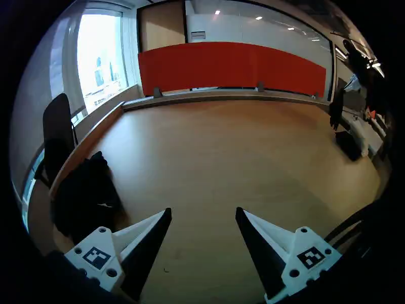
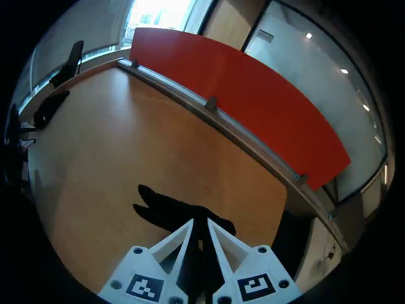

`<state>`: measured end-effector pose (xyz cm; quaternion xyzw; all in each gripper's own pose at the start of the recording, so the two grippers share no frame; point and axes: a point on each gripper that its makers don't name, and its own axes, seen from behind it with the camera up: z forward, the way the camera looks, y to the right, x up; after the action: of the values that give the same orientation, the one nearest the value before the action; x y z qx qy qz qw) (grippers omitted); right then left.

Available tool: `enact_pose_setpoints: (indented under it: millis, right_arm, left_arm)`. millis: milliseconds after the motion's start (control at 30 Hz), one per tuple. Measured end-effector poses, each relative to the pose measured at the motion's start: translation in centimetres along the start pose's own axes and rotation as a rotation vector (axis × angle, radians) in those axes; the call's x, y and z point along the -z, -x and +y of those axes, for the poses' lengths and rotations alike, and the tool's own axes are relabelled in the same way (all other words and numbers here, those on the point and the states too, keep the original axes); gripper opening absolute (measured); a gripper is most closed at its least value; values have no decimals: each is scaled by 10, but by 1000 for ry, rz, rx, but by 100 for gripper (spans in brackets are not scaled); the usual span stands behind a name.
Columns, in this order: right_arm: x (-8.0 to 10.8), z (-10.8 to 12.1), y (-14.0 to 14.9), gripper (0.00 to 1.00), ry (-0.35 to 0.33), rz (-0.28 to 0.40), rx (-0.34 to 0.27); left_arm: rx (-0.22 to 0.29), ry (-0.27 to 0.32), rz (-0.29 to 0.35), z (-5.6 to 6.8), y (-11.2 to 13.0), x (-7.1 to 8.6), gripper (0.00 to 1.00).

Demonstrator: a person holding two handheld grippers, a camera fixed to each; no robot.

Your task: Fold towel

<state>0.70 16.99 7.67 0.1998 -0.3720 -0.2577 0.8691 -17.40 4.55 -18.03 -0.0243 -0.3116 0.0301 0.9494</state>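
Towel (image 2: 162, 207) on table (image 2: 101, 152), end between right claw (image 2: 200, 222) fingers; divider (image 2: 243, 91) along table's far edge.

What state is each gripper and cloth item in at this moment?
towel: black, crumpled, not folded, lying on the desk, near end pinched.
right gripper: shut on the towel.
left gripper: open, empty, above bare desk.
dark heap: slumped at the desk's edge, untouched.
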Motion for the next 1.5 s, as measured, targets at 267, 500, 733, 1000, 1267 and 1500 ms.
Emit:
enact_pose_setpoints:
  millis: [267, 500, 733, 1000, 1267, 1500]
  right_arm:
    - [-3, 2, 15, 4, -5, -23, -9]
    - [-2, -1, 28, 4, -15, -34, -20]
    - [7, -3, 52, 4, -23, -61, -29]
    - [18, -1, 95, 4, -18, -129, -29]
    - [22, -5, 129, 4, -13, -181, -48]
    - [23, -9, 160, 4, -8, -233, -65]
  left_arm:
    - [-4, 3, -5, 5, 1, 0, 94]
    - [-11, 10, -6, 10, -1, 0, 94]
    - [-15, 17, -6, 14, -2, -1, 94]
    - [-23, 26, -9, 21, 0, 0, 94]
    - [-29, 30, -13, 23, 1, 0, 94]
    - [-30, 28, -14, 21, 0, 1, 94]
